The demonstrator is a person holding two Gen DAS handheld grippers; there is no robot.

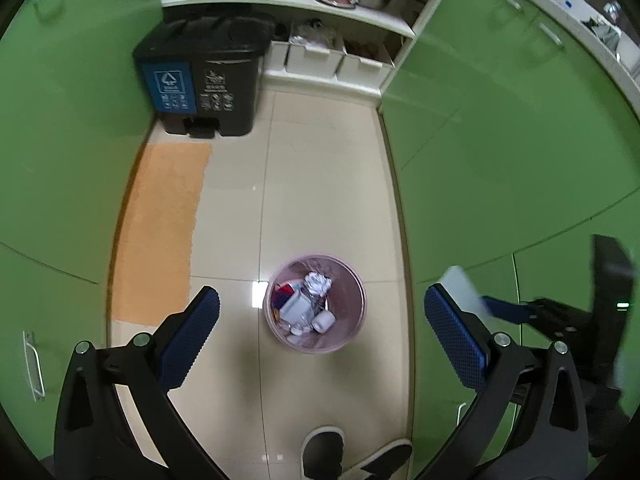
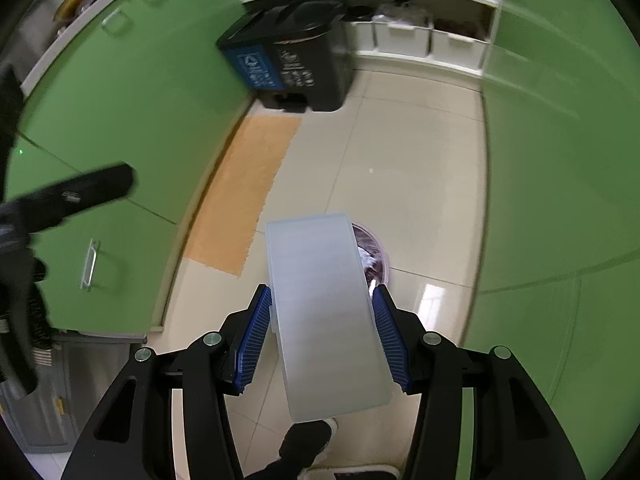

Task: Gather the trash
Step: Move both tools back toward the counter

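A small pink waste bin [image 1: 352,280] stands on the tiled floor, holding crumpled foil [image 1: 318,283], white cartons and other scraps. My left gripper [image 1: 320,290] hangs high above it, jaws wide open and empty, with the bin seen between the fingers. My right gripper [image 2: 322,288] is shut on a translucent white plastic box [image 2: 324,312], held flat between the blue pads above the floor. The box hides most of the bin [image 2: 378,252] in the right wrist view. From the left wrist view, the box [image 1: 464,286] and one right finger [image 1: 506,311] show at the right edge.
A black two-part pedal bin [image 1: 204,76] stands at the far end, with an orange mat [image 1: 160,232] in front of it. Green cabinet doors [image 1: 500,160] line both sides of the narrow floor. White shelves [image 1: 320,4] with pots lie beyond. A person's shoes [image 1: 324,452] are below.
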